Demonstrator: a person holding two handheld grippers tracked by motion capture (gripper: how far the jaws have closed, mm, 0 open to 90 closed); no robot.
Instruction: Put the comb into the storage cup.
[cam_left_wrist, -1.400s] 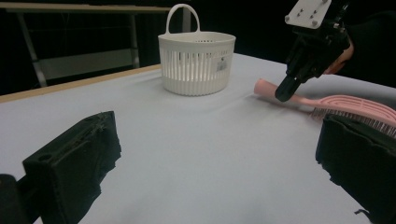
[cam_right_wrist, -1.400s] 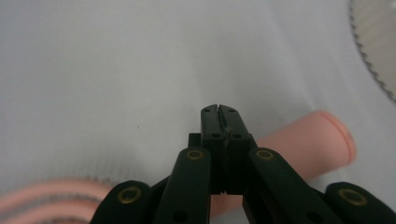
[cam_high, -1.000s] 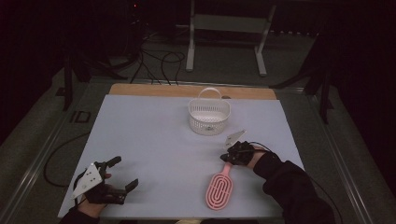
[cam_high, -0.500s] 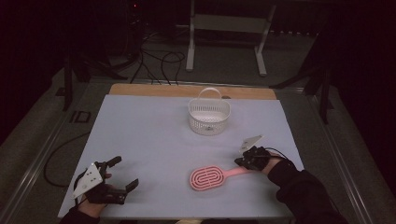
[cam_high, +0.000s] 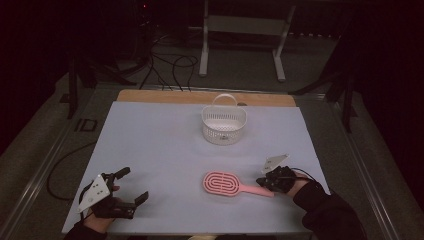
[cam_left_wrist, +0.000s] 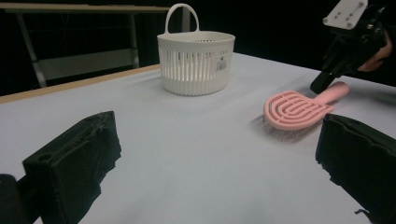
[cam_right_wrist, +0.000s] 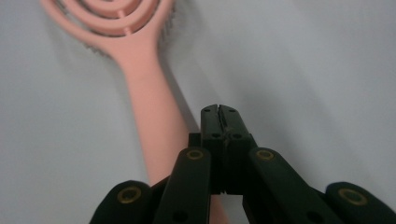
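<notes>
Hairbrush (cam_high: 231, 183), pink, lay flat on the pale table cover (cam_high: 160, 150) near the front edge, right of centre, oval head to the left & handle pointing right. Right gripper (cam_high: 268, 183) sat at the handle's right end w/ jaws pressed together; in the right gripper view the closed tips were just beside the handle (cam_right_wrist: 154, 121), not around it. Left gripper (cam_high: 131, 187) rested at the near left corner, well apart from the brush, jaws spread wide w/ nothing between. White slotted basket (cam_high: 224, 123) w/ upright handle stood toward the far side, centre.
</notes>
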